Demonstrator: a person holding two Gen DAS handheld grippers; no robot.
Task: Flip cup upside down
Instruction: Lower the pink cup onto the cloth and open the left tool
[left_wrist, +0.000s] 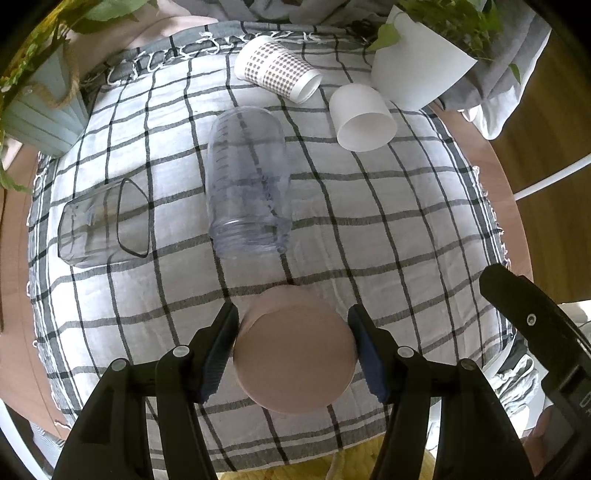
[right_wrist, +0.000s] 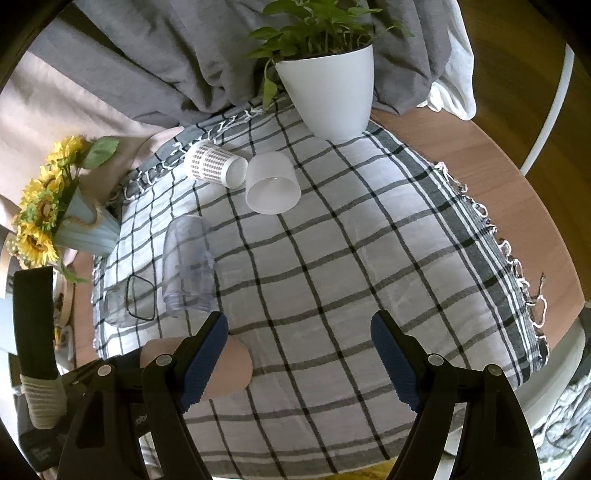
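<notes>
A beige cup (left_wrist: 293, 360) is between the blue pads of my left gripper (left_wrist: 293, 341), its flat base facing the camera; the pads touch both its sides, above the checked cloth (left_wrist: 388, 240). In the right wrist view the same cup (right_wrist: 231, 369) shows at the lower left, partly behind my right gripper's left finger. My right gripper (right_wrist: 299, 360) is open and empty over the cloth (right_wrist: 332, 277).
On the cloth lie a clear jar (left_wrist: 245, 181), a clear square-rimmed glass (left_wrist: 103, 225), a dotted paper cup (left_wrist: 277, 68) and a white cup (left_wrist: 364, 118), all on their sides. A white plant pot (right_wrist: 328, 96) and a sunflower vase (right_wrist: 88, 229) stand at the back.
</notes>
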